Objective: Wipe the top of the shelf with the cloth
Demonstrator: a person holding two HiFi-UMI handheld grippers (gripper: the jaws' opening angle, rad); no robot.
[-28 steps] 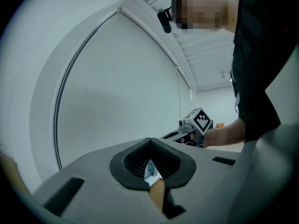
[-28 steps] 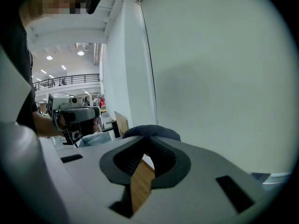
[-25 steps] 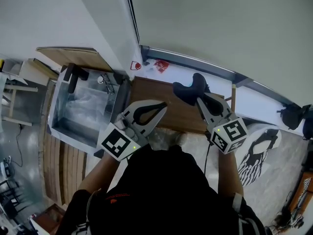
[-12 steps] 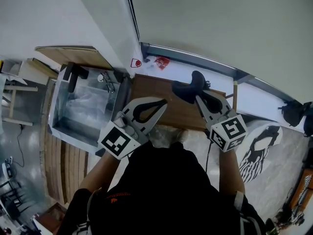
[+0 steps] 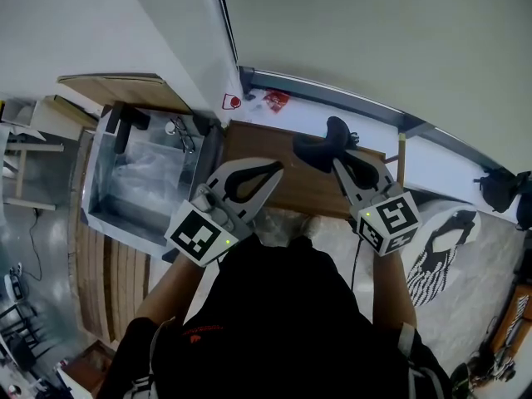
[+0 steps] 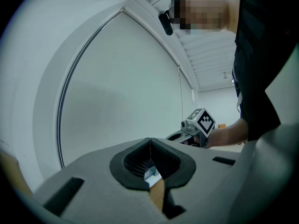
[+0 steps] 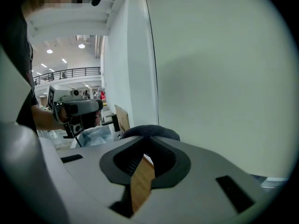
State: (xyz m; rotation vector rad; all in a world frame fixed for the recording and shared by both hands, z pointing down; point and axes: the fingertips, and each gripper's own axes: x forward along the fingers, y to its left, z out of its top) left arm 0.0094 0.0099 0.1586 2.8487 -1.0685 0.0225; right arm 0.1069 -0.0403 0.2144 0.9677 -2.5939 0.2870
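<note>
Both claws are up over the wooden shelf top [image 5: 270, 150] right now. My right claw [image 7: 145, 143] is clenched on the dark cloth [image 7: 152, 130] — the wad bulges out past the tips at 12 o'clock. In the head view the cloth is over the far right part of the wood, near the back edge. I can't tell if it's pressed down or just above.

My left claw [image 6: 150, 142] is clenched too, tips together with nothing between them, only a sliver of wood showing through the gap behind. It hangs over the near edge of the shelf, at roughly 9 o'clock from the right one, the two apart.

Room-wise, a plain pale wall [image 5: 374, 40] fills 12 o'clock, with a white panel [image 5: 100, 23] at 11. Behind the shelf a light ledge runs along the foot of the wall, with a small red thing [image 5: 275, 100] on it. Just beside the shelf at 9 o'clock is an open grey box [image 5: 125, 228] with crumpled clear plastic inside. At 4 o'clock is speckled floor [image 5: 499, 264] with a black-and-white patterned thing [image 5: 436, 260] lying on it.
</note>
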